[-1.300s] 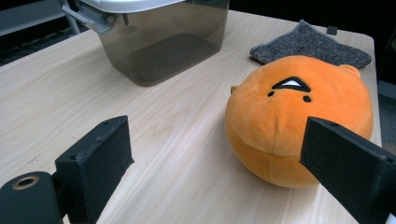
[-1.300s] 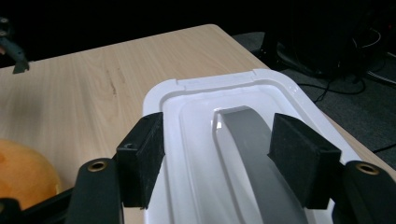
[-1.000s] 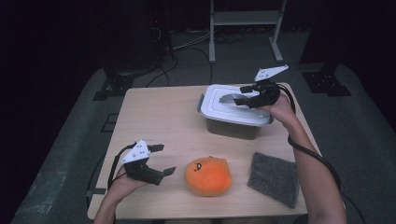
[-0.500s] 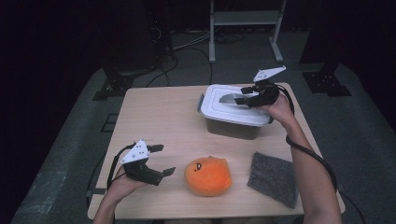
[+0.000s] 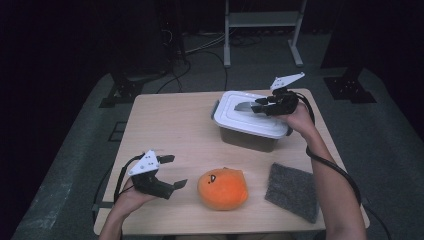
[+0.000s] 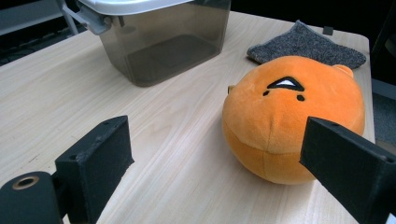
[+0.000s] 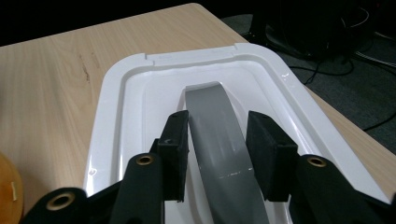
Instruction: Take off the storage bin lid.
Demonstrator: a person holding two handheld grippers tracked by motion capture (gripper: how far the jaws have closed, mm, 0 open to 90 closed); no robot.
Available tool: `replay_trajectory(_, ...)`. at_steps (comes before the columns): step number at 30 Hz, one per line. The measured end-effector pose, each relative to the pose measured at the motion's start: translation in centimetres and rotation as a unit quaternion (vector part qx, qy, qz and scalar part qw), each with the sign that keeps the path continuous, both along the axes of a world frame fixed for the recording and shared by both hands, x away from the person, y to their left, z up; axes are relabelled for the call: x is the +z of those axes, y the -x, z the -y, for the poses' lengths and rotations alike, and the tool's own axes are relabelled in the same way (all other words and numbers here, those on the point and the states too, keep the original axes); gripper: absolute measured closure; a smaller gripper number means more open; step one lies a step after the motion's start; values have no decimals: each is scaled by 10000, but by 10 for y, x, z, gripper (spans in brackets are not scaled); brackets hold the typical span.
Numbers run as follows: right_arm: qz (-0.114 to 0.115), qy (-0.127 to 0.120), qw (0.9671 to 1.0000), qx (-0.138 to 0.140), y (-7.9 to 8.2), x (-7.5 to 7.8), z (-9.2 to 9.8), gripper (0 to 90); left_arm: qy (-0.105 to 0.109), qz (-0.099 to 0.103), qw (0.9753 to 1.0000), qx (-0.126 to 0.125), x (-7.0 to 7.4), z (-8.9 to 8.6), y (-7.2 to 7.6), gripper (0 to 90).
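The grey handle (image 7: 219,140) of the white lid (image 5: 252,114) is cut off at the bottom of the right gripper view, where it runs down between the two black jaws. The jaws of the right gripper (image 7: 218,148) are seen set on either side of the handle; whether the pads press it cannot be told, since a thin gap seems to remain on the right. In the left gripper view, the top of the lid is cropped by the upper edge, and the dim inside of the smoky container (image 6: 163,44) cannot be made out.

The lid is seen seated flat on the container in the upper right of the high view, near the table's (image 5: 170,125) far right corner. It is glossy, rectangular with rounded corners and a raised rim.

The left gripper (image 5: 170,171) is held released in the lower left of the high view, jaws spread wide, just left of the orange plush toy (image 5: 222,188). A grey cloth (image 5: 294,191) lies at the lower right, close to the table edge. Bare wood is left open across the centre and upper left of the table.
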State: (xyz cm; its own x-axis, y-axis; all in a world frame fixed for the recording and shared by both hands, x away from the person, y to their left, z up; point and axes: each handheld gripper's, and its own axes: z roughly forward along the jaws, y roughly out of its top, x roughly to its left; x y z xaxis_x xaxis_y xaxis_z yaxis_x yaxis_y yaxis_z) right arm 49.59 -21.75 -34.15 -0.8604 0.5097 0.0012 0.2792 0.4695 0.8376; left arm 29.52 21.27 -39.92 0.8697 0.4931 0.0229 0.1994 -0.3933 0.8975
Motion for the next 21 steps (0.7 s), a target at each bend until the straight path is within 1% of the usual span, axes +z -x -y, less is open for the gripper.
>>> replay_trajectory(4,13,46,10000,84,5,1,-2,614,-5,-9,10000,3,0,0,0,84)
replay_trajectory(12,10,41,9996,269,12,0,-11,653,-2,20,10000,16,1,-1,1,84)
replay_trajectory(17,21,74,9994,323,15,1,-17,655,26,11,10000,51,2,-3,1,84)
replay_trajectory(21,17,53,9993,357,17,1,-19,656,15,17,10000,47,2,-3,1,84)
